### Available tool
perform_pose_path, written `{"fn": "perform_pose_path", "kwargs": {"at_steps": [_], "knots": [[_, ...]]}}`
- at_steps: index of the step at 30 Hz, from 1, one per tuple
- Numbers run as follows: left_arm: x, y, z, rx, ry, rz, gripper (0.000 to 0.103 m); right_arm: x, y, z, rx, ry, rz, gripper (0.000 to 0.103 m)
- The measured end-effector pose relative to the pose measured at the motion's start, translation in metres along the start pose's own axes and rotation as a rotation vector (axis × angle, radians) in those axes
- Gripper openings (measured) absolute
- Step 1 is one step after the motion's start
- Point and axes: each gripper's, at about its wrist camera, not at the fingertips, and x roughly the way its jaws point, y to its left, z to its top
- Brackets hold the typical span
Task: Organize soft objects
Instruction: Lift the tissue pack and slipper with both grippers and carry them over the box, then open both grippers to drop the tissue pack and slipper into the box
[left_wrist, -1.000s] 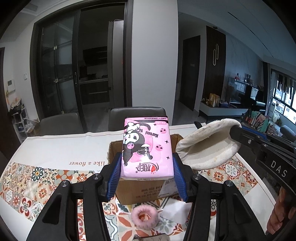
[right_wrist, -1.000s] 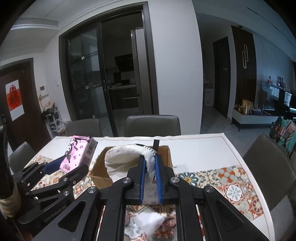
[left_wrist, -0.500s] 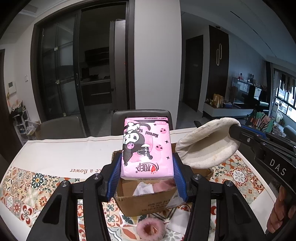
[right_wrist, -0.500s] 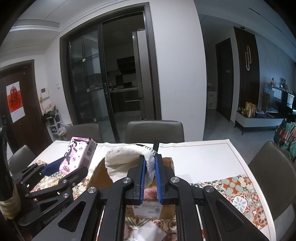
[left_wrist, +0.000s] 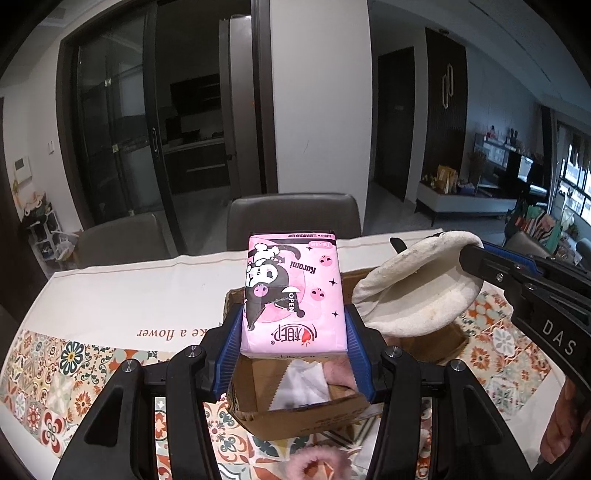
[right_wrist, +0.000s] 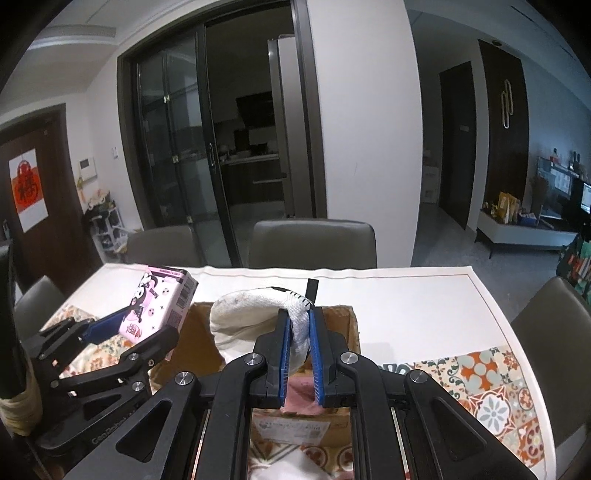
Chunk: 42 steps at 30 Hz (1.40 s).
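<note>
My left gripper (left_wrist: 293, 325) is shut on a pink tissue pack (left_wrist: 293, 295) with a cartoon print, holding it over the open cardboard box (left_wrist: 306, 413). The pack (right_wrist: 159, 306) also shows at the left of the right wrist view. My right gripper (right_wrist: 298, 325) is shut on a cream fluffy slipper (right_wrist: 251, 317), which hangs over the same box (right_wrist: 343, 325). In the left wrist view the slipper (left_wrist: 417, 291) sits to the right of the pack. Inside the box lie a white cloth (left_wrist: 299, 387) and something pink (left_wrist: 340, 373).
A pink fluffy hair tie (left_wrist: 317, 461) lies on the patterned tablecloth (left_wrist: 66, 365) in front of the box. A white cloth (right_wrist: 291, 465) lies near the table's front edge. Grey chairs (right_wrist: 314, 243) stand behind the table, another (right_wrist: 554, 332) at its right.
Both grippers have moved forward and down towards the box with their loads. The box now sits nearer and its inside shows; the hair tie has slid to the bottom edge.
</note>
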Motion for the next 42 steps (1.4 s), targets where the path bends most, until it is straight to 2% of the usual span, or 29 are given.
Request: {"fn": "perform_pose_path", "kwargs": {"at_steps": [6, 16, 25, 28, 31, 33, 35, 42], "knots": [[0.025, -0.006, -0.002, 0.015, 0.056, 0.007, 0.052, 0.029, 0.0, -0.005, -0.015, 0.061, 0.002, 0.012], [0.062, -0.014, -0.016, 0.046, 0.173, -0.028, 0.052, 0.071, 0.002, -0.022, -0.037, 0.191, -0.008, 0.012], [0.081, -0.011, -0.026, 0.06, 0.261, -0.045, 0.052, 0.092, 0.001, -0.036, -0.067, 0.284, -0.018, 0.012], [0.082, -0.008, -0.026, 0.058, 0.268, -0.046, 0.053, 0.095, 0.002, -0.038, -0.064, 0.301, -0.018, 0.012], [0.079, -0.008, -0.024, 0.061, 0.263, -0.036, 0.061, 0.096, 0.0, -0.039, -0.056, 0.315, -0.013, 0.014], [0.075, -0.007, -0.023, 0.057, 0.254, -0.03, 0.064, 0.097, -0.001, -0.038, -0.05, 0.321, -0.016, 0.019], [0.071, -0.006, -0.022, 0.048, 0.245, -0.029, 0.065, 0.095, 0.0, -0.036, -0.043, 0.321, -0.015, 0.032], [0.047, -0.001, -0.015, 0.029, 0.194, -0.029, 0.068, 0.077, -0.001, -0.025, -0.025, 0.276, -0.027, 0.037]]}}
